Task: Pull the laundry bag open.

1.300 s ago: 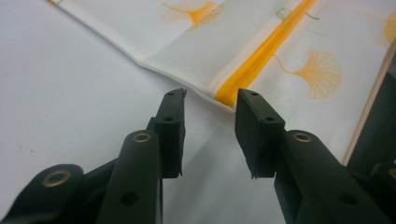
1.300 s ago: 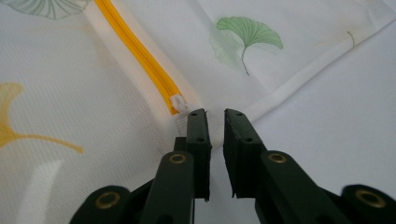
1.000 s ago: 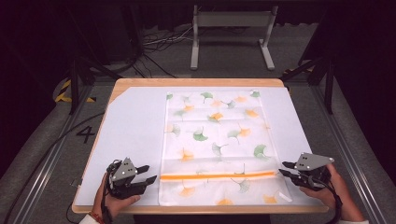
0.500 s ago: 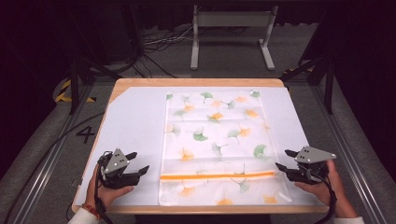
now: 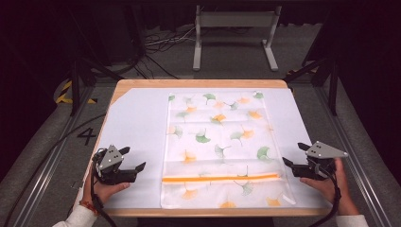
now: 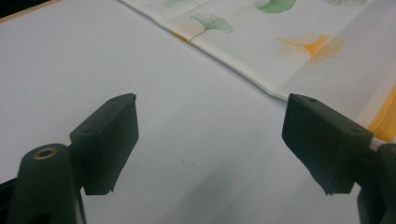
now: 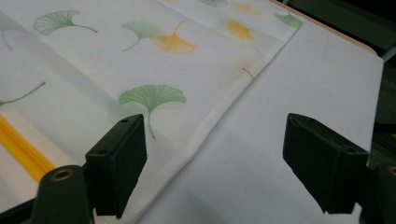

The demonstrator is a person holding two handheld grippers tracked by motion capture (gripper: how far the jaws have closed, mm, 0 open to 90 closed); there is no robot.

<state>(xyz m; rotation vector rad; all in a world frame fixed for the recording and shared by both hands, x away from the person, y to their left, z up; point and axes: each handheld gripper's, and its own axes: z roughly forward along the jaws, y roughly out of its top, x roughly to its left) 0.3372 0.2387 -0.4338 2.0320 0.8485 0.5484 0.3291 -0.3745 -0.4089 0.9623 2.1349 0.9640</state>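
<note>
I have the cloth (image 5: 220, 151) lying flat in the middle of the white sheet (image 5: 135, 123) on the table (image 5: 198, 83), its orange stripe (image 5: 220, 178) running across near my edge. My left gripper (image 5: 135, 158) sits just left of the cloth over bare sheet; its jaws have just been opening and stand wide with nothing between them. My right gripper (image 5: 294, 155) is at the cloth's right edge, jaws likewise just opened and wide apart, the hem running under the gap, not pinched.
</note>
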